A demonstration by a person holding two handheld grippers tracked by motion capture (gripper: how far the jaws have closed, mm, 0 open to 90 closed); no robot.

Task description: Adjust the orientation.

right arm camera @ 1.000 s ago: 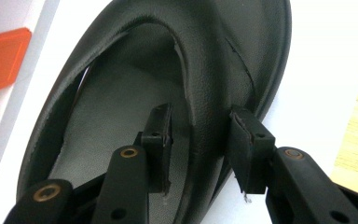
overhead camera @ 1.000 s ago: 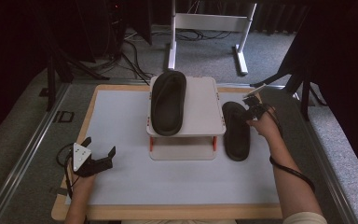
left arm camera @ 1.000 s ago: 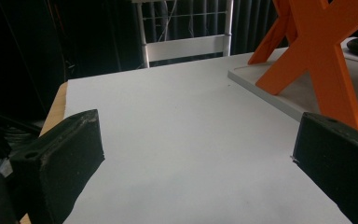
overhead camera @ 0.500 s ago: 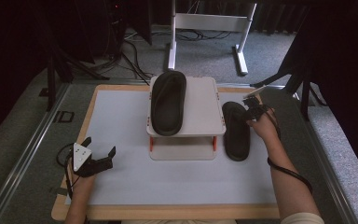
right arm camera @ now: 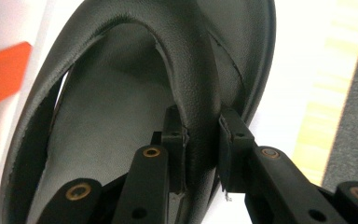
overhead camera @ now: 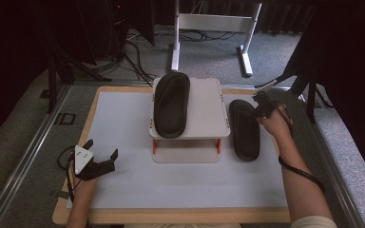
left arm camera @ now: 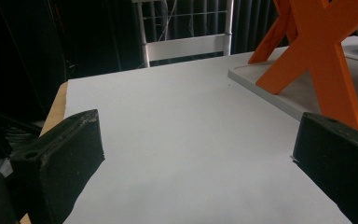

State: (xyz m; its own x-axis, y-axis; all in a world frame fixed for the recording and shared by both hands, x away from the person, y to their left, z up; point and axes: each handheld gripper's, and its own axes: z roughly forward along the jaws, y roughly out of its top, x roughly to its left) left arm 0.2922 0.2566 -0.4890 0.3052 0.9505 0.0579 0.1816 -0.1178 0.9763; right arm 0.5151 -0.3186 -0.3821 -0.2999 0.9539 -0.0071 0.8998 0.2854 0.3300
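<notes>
Right gripper (right arm camera: 203, 140) jaws just closed onto sandal strap (right arm camera: 191, 84), toe cut off, left gripper (overhead camera: 100, 153) released.

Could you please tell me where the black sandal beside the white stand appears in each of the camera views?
High view: the sandal on the table lies right of the white stand, the right gripper at its far end.
Left gripper view: not in it; the stand's orange legs are at upper right.
Right gripper view: the sandal fills the centre, its strap pinched between the jaws.
Shared landmark: the stand's orange legs.

White-topped table (overhead camera: 123, 190), small white stand (overhead camera: 204, 114), black sandal (overhead camera: 244, 130) beside it
</notes>
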